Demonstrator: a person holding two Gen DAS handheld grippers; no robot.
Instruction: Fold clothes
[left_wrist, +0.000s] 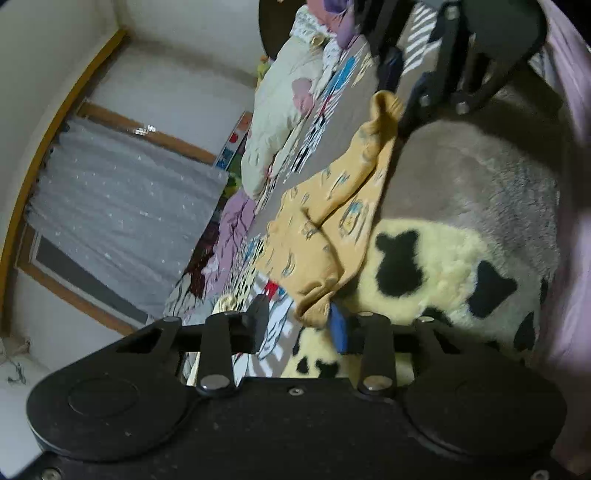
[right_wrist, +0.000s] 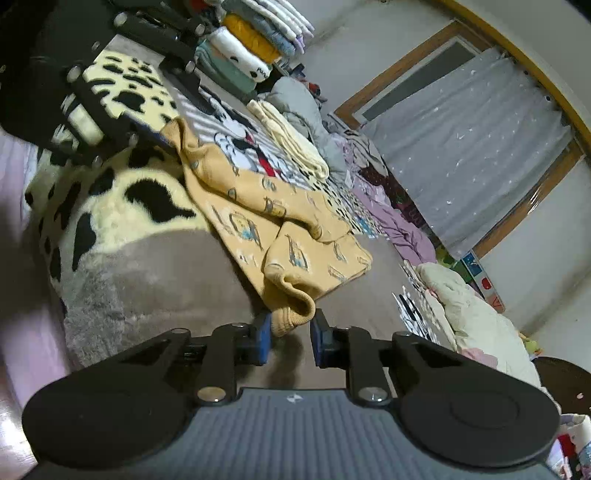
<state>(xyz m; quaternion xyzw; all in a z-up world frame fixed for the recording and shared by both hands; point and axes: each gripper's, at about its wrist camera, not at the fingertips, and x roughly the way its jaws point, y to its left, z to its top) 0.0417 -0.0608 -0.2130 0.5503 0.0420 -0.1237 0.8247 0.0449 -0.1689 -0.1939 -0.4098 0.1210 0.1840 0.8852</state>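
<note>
A yellow printed garment (left_wrist: 325, 218) lies stretched along a grey cartoon-print blanket (left_wrist: 480, 177), rumpled in the middle. In the left wrist view my left gripper (left_wrist: 299, 326) is open, and one ribbed cuff (left_wrist: 314, 306) sits just in front of its blue right pad. The right gripper (left_wrist: 400, 96) shows at the garment's far end. In the right wrist view the other ribbed cuff (right_wrist: 291, 314) lies between the blue pads of my right gripper (right_wrist: 291, 341), which stands open with a gap either side. The left gripper (right_wrist: 173, 114) is at the far end of the yellow garment (right_wrist: 258, 206).
A stack of folded clothes (right_wrist: 251, 44) stands at the far end of the bed. A folded cream piece (right_wrist: 288, 140), loose purple clothes (right_wrist: 399, 221) and a cream quilt (right_wrist: 472, 310) lie along the wall side. A curtained window (right_wrist: 480, 147) is behind. A pink sleeve (left_wrist: 569, 221) edges the view.
</note>
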